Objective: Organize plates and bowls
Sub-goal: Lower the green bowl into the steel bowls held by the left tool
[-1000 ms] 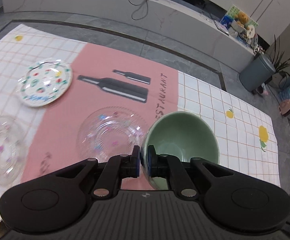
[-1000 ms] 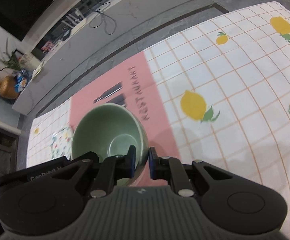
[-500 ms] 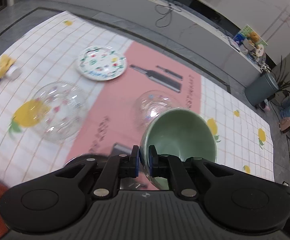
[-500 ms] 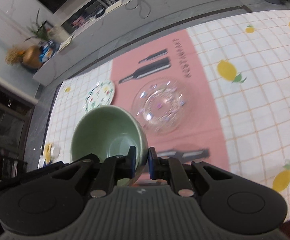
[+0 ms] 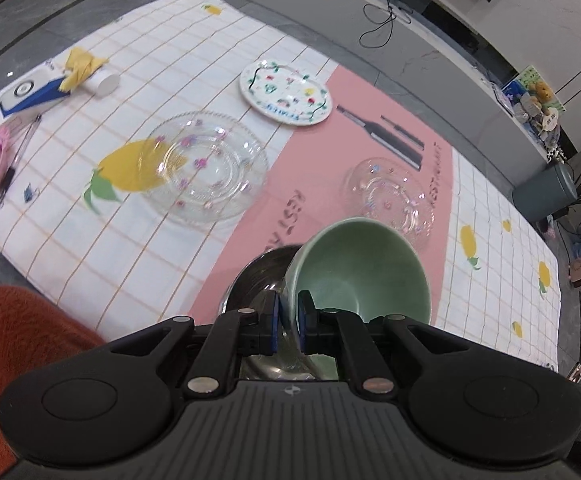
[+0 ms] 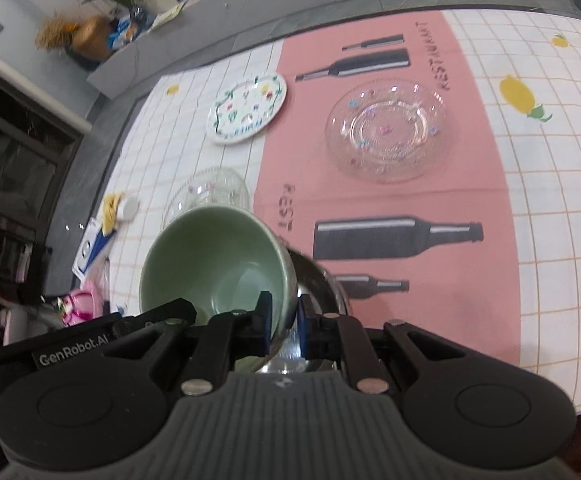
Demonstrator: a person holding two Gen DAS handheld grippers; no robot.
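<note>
Both tools pitched steeply down, each clamped on green bowl [image 5: 360, 268] rim: left tool [image 5: 286, 322], right tool [image 6: 281, 326]. Bowl tilted above steel bowl [image 5: 256, 280], which is mostly hidden; contact unclear.

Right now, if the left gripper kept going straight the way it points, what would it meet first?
Probably the metal bowl just beneath: the left gripper, clamped on the green bowl's rim, points down over it. Depth is uncertain.
</note>
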